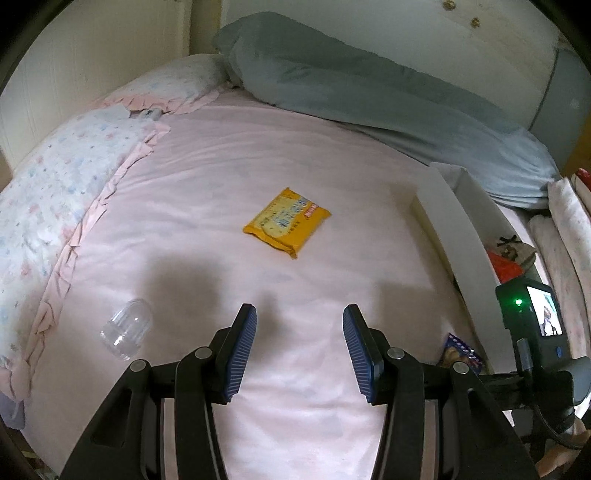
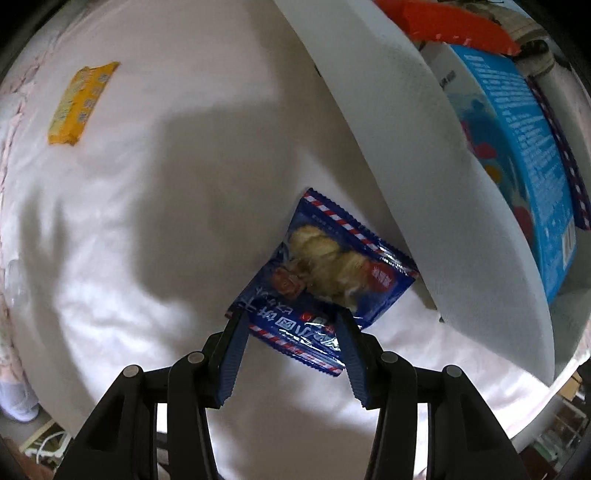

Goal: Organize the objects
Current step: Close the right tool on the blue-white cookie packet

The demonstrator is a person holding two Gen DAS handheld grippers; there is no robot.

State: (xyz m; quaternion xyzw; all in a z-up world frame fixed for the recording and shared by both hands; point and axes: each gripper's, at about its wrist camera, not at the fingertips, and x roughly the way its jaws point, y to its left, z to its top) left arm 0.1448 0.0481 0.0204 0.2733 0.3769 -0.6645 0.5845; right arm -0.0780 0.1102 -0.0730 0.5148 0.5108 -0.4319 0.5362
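Right tool (image 2: 290,321) is over the blue snack packet (image 2: 325,277) on the bed (image 2: 147,221). Jaws are apart, straddling the packet's near edge. Whether the pads touch the film I can't tell; nothing is clamped. The packet lies flat on the pink sheet with its far corner just beside the wall of the white box (image 2: 424,184). The box already holds a blue printed package (image 2: 528,155) and something red (image 2: 461,26).

Left tool (image 1: 299,343) hangs wide apart and empty above the sheet. The yellow biscuit packet (image 1: 286,221) lies ahead of it, well apart. A clear plastic cup (image 1: 125,328) lies on its side near the floral pillow (image 1: 55,192).

My guess: packet goes in the box next.

Risks:
- The packet is flat on soft bedding, so closing the pads may pinch sheet with the film, or slide over the top and miss.
- The film is slick and only the edge seal is in reach. A thin bite could slip out on the lift.
- The box wall is close. The packet corner could snag on it or shove the box.
- Squeezing mid-pack would likely crush the pastry.
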